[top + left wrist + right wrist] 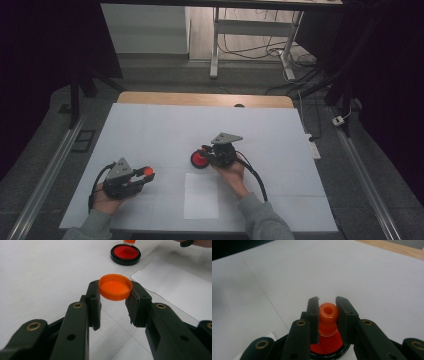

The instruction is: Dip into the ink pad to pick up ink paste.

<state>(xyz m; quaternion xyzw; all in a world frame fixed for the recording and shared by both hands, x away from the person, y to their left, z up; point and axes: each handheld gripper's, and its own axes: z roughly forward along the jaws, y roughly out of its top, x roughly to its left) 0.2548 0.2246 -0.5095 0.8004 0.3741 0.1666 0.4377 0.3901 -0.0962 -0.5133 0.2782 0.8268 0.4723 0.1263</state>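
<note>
**Cap and bottle held apart over the bench**

On the white bench (150,130) lies a paper sheet (201,196). The right hand-held gripper (327,312) clamps an orange bottle neck (327,315) above a red dish (125,253). The left hand-held gripper (113,293) pinches an orange cap (115,287), well apart.

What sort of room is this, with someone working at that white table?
Probably a lab or workshop set up for recording. A white-covered table stands on a grey floor, metal rails run along both sides, and loose cables trail under a desk frame behind.
</note>
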